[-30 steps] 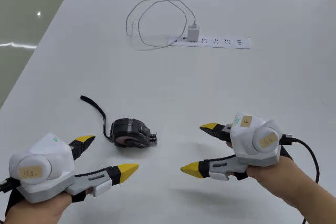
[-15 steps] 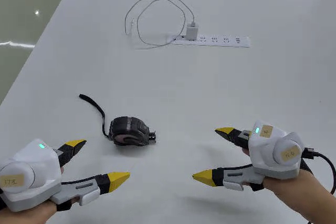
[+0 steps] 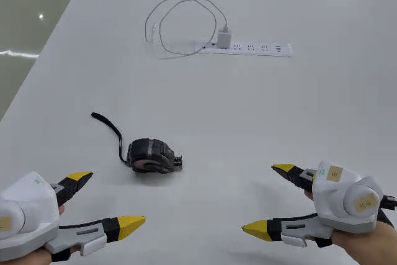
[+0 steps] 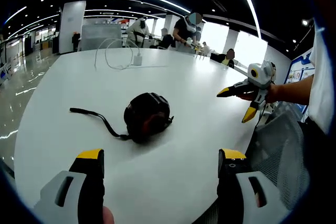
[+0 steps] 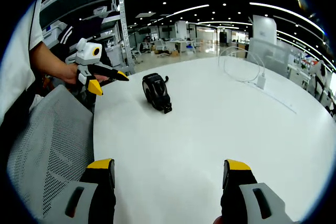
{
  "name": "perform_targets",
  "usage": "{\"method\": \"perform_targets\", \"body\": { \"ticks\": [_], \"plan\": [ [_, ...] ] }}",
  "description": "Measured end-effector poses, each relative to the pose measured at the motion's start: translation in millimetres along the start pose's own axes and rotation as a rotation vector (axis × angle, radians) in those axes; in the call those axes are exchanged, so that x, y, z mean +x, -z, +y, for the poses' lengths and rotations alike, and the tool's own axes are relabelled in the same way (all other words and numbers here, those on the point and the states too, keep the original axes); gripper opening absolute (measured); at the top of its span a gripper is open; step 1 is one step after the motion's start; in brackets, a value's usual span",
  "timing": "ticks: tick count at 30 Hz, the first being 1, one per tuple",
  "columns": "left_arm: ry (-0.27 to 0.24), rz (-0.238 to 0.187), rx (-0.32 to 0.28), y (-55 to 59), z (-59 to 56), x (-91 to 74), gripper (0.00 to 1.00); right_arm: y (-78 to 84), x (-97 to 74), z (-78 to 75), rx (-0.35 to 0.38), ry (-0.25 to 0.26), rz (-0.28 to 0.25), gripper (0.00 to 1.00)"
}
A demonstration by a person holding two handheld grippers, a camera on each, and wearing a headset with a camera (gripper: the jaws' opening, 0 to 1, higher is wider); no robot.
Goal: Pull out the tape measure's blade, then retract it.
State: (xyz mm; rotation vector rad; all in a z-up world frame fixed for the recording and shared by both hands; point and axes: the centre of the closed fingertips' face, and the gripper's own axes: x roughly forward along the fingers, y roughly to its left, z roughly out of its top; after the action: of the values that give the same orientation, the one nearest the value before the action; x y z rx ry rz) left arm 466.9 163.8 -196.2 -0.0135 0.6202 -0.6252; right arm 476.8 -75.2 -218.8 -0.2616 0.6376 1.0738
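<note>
We are holding the right gripper (image 5: 168,165) with its yellow-tipped jaws spread wide over the white table (image 5: 210,129), gripping nothing. Ahead of them the tape measure (image 5: 156,91) is lying on the table, well apart, and the left gripper (image 5: 109,82) is hovering near it at the table's edge, jaws parted. A mesh chair (image 5: 47,145) is standing beside the table, and a white cable (image 5: 239,59) is looping at the far side.

The white grippers (image 3: 107,198) (image 3: 268,198) have black, yellow-tipped fingers (image 3: 113,224).
</note>
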Motion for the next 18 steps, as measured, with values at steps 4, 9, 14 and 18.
{"method": "perform_targets", "body": {
  "ticks": [4,9,14,18],
  "plan": [
    [-0.002,0.012,0.019,3.1,0.9,-2.6,0.89,3.7,-6.3,1.6,0.009,0.003,0.006,0.86],
    [-0.009,0.024,0.068,5.7,2.1,-6.0,0.9,9.7,-13.5,1.8,0.01,0.016,0.015,0.9],
    [0.0,0.042,0.098,11.8,0.0,-8.2,0.91,17.6,-19.8,3.0,0.009,0.027,0.032,0.92],
    [0.007,0.048,0.101,14.6,-1.2,-11.3,0.92,21.3,-26.2,2.8,0.02,0.037,0.029,0.96]
  ]
}}
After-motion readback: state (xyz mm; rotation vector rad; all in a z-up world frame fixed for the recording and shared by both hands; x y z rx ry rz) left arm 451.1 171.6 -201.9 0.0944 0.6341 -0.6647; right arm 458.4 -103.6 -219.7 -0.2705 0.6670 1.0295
